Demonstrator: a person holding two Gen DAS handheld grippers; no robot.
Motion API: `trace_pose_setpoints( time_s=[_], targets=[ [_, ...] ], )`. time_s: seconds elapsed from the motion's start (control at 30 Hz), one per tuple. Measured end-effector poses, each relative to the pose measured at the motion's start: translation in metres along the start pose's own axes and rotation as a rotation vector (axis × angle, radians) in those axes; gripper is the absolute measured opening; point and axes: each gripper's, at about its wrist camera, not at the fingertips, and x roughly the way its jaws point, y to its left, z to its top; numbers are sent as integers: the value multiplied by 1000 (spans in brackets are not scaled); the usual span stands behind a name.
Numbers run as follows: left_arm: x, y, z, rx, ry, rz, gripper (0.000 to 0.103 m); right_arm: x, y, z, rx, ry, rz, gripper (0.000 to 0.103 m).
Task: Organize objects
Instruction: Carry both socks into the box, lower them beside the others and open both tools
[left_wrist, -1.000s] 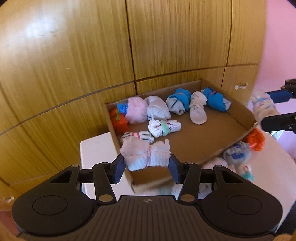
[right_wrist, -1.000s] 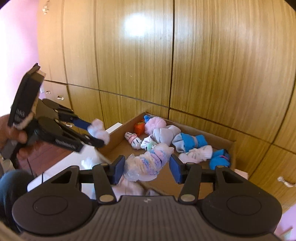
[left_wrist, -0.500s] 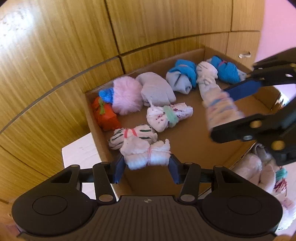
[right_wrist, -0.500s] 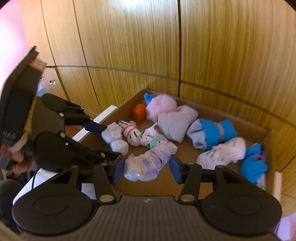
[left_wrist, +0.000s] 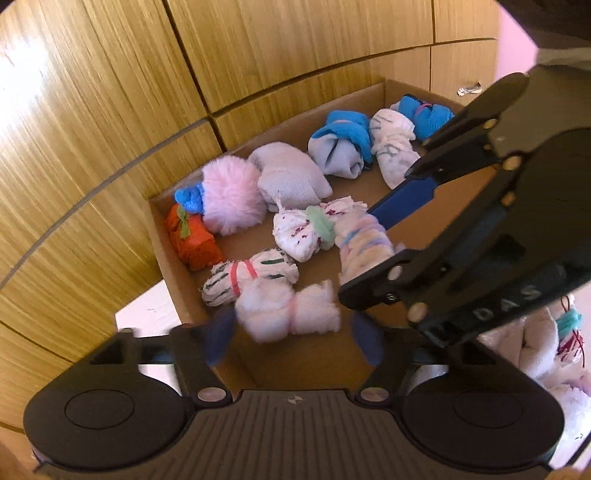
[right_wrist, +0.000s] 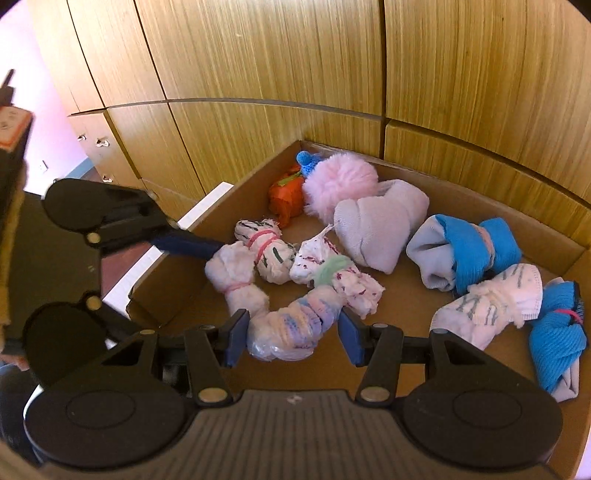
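An open cardboard box (left_wrist: 162, 236) holds several tied sock bundles. My left gripper (left_wrist: 291, 328) hangs over its near left corner. Its jaws are opening, and the blue pads stand off both ends of a white bundle with a pink band (left_wrist: 288, 310). That bundle (right_wrist: 236, 280) rests beside a striped bundle with a red band (left_wrist: 251, 275). My right gripper (right_wrist: 293, 334) is shut on a pastel striped bundle (right_wrist: 291, 332) low over the box floor. In the left wrist view the right gripper (left_wrist: 360, 251) comes in from the right, just past the left one.
A pink fluffy bundle (left_wrist: 229, 199), an orange one (left_wrist: 192, 240), a pale grey one (left_wrist: 288, 177) and blue ones (right_wrist: 469, 251) line the box's far side. More bundles (left_wrist: 546, 350) lie outside the box at the right. Wooden cupboard doors (right_wrist: 332, 55) stand behind.
The left jaws have spread and let go of the white bundle. The right gripper has come down into the box with the pastel bundle, close to the left gripper.
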Motion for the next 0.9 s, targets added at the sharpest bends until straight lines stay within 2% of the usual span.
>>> trace_pose_setpoints(
  time_s=[0.07, 0.3, 0.37, 0.57, 0.7, 0.9],
  targets=[
    [-4, -3, 0, 13, -13, 8, 87, 0, -1, 1, 1, 2, -1, 49],
    [-24, 3, -5, -9, -26, 27, 88, 7, 3, 7, -7, 14, -18, 49],
    [-29, 8, -9, -27, -21, 8, 89, 10, 5, 8, -15, 25, -32, 51],
    [-37, 14, -19, -51, -18, 24, 89, 14, 10, 8, -2, 43, -22, 50],
    [-44, 20, -19, -92, -27, -3, 89, 8, 17, 7, -8, 35, -21, 50],
    [-52, 20, -20, -105, -43, 16, 91, -7, 22, 5, -12, 18, -36, 51]
  ],
)
